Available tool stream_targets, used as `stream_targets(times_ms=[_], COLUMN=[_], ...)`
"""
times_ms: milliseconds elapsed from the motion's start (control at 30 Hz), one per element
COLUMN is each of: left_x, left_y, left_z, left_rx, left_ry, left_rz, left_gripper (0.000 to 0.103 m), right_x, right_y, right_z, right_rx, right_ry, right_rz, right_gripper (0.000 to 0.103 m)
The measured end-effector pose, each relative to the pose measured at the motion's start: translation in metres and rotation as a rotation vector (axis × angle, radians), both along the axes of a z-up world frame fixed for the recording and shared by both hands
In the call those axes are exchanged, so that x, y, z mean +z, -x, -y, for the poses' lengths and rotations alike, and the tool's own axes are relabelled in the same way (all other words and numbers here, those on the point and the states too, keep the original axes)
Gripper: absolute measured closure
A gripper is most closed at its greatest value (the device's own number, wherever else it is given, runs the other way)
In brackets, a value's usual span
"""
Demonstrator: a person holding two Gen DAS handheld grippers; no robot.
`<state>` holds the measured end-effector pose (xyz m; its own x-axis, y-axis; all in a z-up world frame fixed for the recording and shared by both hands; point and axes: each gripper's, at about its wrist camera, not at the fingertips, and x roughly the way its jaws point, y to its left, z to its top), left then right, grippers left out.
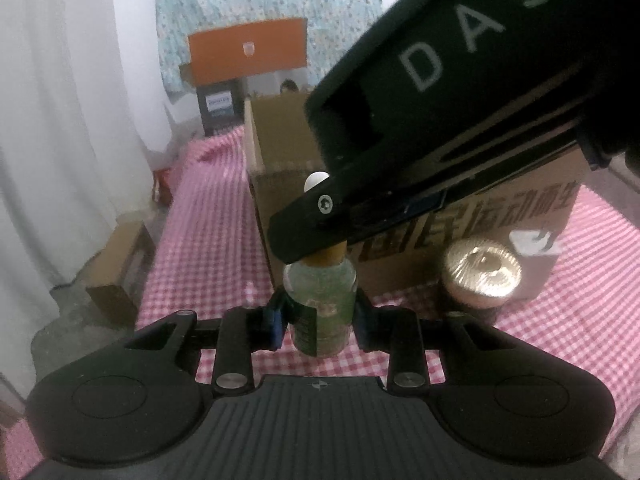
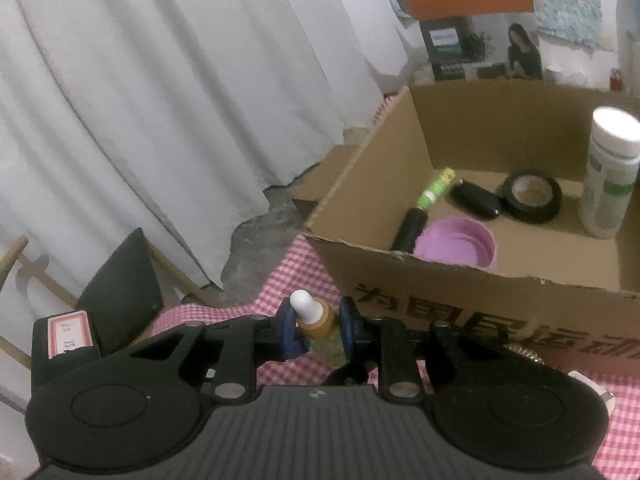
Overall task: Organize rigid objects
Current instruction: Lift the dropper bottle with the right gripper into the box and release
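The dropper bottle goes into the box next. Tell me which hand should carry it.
Probably right. Its tongs grip the amber collar of the small clear glass dropper bottle, facing the open cardboard box. The left tongs clamp only its body.

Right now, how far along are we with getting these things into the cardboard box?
Partly done. Already in the cardboard box: a purple cup, a tape roll, a white bottle, a green-labelled tube and a black oval item. In hand: the dropper bottle, with the left gripper on its body and the right gripper on its neck. Left: a gold-lidded jar on the checked cloth.
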<state>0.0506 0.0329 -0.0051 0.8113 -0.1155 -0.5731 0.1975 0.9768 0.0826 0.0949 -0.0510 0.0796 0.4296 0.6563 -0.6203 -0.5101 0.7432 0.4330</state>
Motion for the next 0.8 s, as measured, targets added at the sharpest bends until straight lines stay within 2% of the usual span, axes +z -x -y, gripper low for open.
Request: stream_targets(times_ms=[300, 467, 633, 800], left_x=[0.054, 0.079, 0.098, 0.099], left_y=[0.019, 0.005, -0.034, -0.086], left_z=[0.006, 0.014, 0.021, 0.034], left_rx=[0.022, -0.006, -0.082, -0.155], left_ry=[-0.015, -0.006, 0.066, 0.121], left_rz=[0.106, 0.130, 0.102, 0.005], left_gripper=[0.072, 0.072, 0.072, 0.072], right_x=[0.056, 0.081, 0.105, 0.116], right_y=[0.028, 0.022, 0.003, -0.034], right_z=[0.008, 0.019, 0.035, 0.053], right_rx=[0.049, 0.061, 0.047, 0.003], right_ry=[-0.051, -0.075, -0.065, -0.024], right_rz=[0.131, 0.169, 0.199, 0.192], right_gripper=[0.078, 0.078, 0.078, 0.077])
